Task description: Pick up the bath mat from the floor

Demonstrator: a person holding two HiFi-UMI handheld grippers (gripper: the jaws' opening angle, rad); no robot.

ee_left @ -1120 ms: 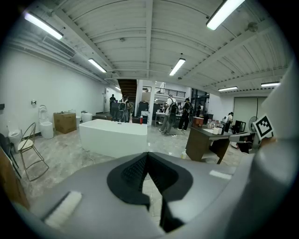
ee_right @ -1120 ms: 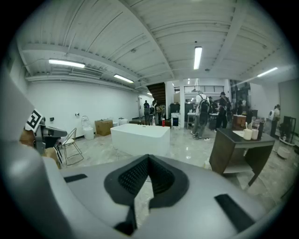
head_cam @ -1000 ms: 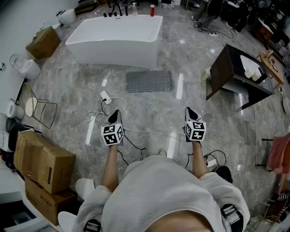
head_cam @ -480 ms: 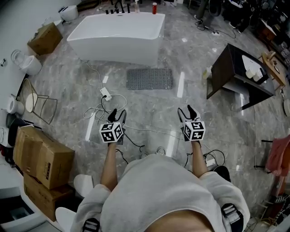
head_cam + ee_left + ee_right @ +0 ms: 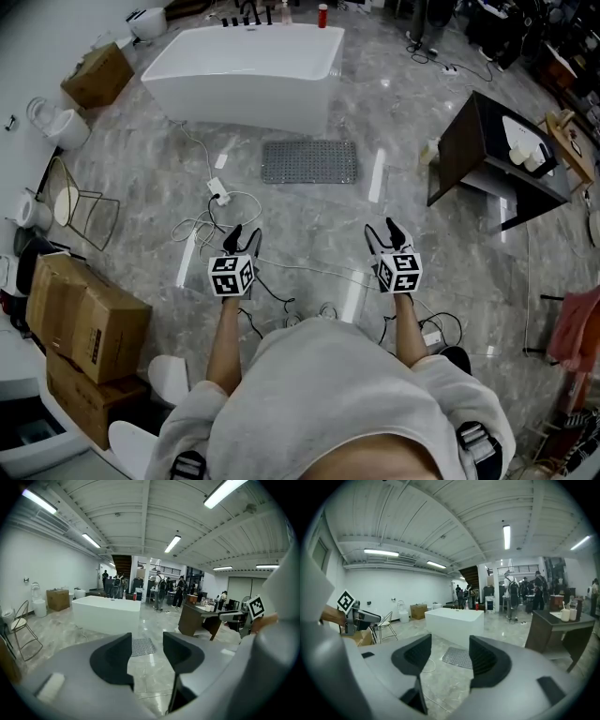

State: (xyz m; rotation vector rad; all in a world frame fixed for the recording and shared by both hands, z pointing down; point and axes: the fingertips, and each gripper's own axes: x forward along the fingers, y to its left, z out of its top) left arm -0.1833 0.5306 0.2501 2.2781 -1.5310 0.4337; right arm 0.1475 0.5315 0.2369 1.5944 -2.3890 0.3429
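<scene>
You are holding the left gripper [image 5: 243,236] and right gripper [image 5: 382,231] side by side, both sets of fingers empty and opening wider. The grey bath mat [image 5: 309,161] is lying flat on the floor [image 5: 309,225], well ahead of them, just beside the white bathtub [image 5: 244,66]. Each gripper view is framing the mat between its fingers and showing ceiling lights [image 5: 173,543], which the head view is missing.

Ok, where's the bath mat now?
In the head view, the grey studded bath mat lies flat on the marble floor, upper centre, just before the white bathtub, left of the dark table.
</scene>
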